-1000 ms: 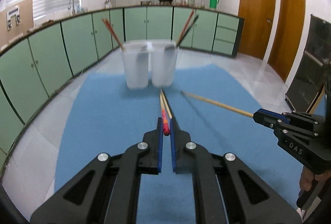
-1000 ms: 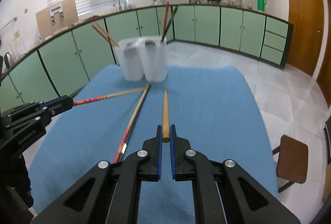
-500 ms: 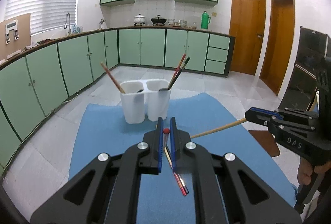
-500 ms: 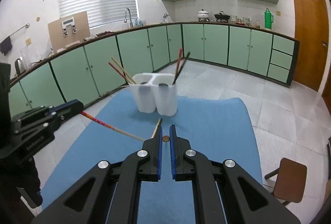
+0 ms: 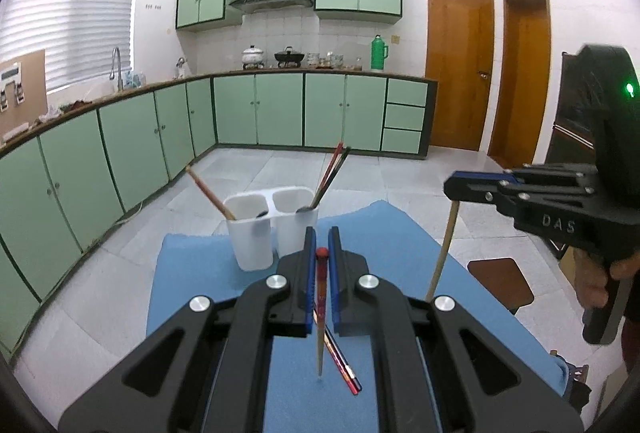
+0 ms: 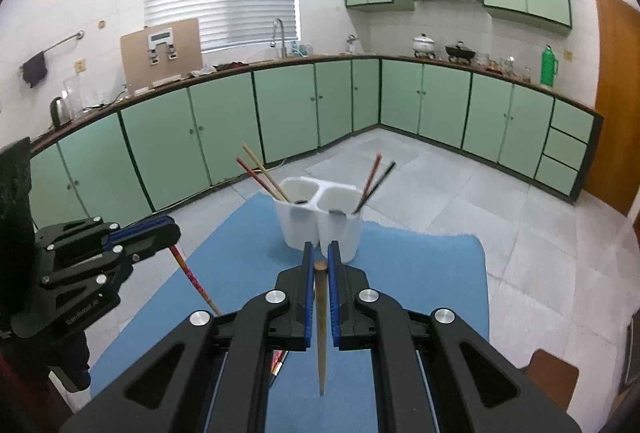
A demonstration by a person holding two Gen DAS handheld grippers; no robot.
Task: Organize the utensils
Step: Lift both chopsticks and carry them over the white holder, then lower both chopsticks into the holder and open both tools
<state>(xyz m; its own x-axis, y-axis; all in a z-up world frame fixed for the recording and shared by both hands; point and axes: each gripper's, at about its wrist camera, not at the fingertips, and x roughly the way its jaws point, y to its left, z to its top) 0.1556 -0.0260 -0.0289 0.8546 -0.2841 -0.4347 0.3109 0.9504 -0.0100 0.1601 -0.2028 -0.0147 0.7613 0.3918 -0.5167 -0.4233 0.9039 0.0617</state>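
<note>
Each hand-held gripper is clamped on a hanging chopstick, the left hand-held gripper [image 5: 321, 253] on a red-topped chopstick [image 5: 320, 313], the right hand-held gripper [image 6: 319, 265] on a plain wooden chopstick [image 6: 321, 329], above the blue desk [image 5: 400, 245] before the white twin holder [image 5: 272, 225].

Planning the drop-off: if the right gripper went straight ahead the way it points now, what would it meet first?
Probably the white two-cup holder, directly beyond the right gripper holding its wooden chopstick; depth is unclear.

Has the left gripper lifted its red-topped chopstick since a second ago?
Yes. The left gripper has risen and swung the red-topped chopstick from lying toward the white holder to hanging upright above the blue mat.
</note>
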